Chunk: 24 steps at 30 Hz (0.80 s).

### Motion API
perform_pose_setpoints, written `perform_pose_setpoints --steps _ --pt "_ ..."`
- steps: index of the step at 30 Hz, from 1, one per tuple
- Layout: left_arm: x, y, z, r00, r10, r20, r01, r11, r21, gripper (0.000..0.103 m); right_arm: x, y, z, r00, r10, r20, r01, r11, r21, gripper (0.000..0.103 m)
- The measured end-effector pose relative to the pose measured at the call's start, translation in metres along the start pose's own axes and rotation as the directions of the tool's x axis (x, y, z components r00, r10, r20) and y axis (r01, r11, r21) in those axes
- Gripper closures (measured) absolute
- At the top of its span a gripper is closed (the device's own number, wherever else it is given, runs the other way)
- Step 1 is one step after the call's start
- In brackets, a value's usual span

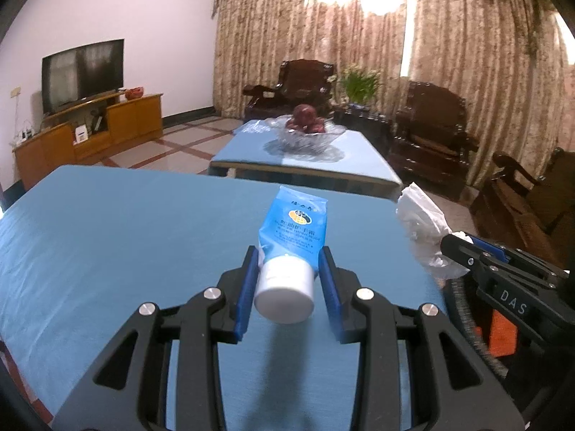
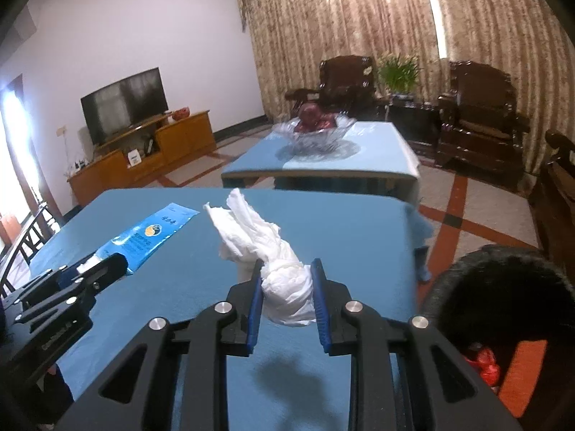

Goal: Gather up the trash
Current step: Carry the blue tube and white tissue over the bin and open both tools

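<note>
Left wrist view: my left tool, clamped on a blue hand-cream tube just above its white cap, tube clear of the blue worktop with its shadow below. Same view, right edge: my right tool, clamped on a crumpled white tissue. Right wrist view: the right tool with both blue pads pressed into the twisted lower part of the tissue, loose end standing up and forward, the wad off the cloth and casting a shadow; the left tool at the left edge with the tube lying forward of it. Step in hand, as I judge it: both pieces of trash picked up and held above the worktop, neither yet discarded. Next move, as I judge it: carry both to the dark-rimmed bin at lower right, which shows an orange liner and something red inside, and open each tool over its mouth; the tissue is light and may cling to a pad. Hard to make out: the bin is cut off by the frame, its depth and contents unclear; the tube's print is too small to read; the far table's glass bowl holds dark red items I cannot identify.
</note>
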<state>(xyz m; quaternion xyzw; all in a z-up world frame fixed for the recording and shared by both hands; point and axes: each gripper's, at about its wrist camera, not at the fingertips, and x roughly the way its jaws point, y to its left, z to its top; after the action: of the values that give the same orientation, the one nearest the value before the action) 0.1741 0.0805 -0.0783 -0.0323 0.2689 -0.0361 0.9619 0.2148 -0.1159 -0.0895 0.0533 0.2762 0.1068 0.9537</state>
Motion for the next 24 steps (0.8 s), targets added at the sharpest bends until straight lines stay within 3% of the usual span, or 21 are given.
perform_pose_setpoints --steps 12,24 --pt "-0.026 -0.074 0.01 0.993 -0.109 0.036 0.107 0.992 0.067 0.07 -0.067 -0.042 0.005 0.994 -0.076 0.082 0.073 0.996 0.043 0.078" --pt "-0.015 -0.153 0.006 0.972 -0.235 0.014 0.231 0.964 0.132 0.07 -0.112 -0.109 -0.004 0.972 -0.213 0.101 0.204 0.974 0.097 0.078"
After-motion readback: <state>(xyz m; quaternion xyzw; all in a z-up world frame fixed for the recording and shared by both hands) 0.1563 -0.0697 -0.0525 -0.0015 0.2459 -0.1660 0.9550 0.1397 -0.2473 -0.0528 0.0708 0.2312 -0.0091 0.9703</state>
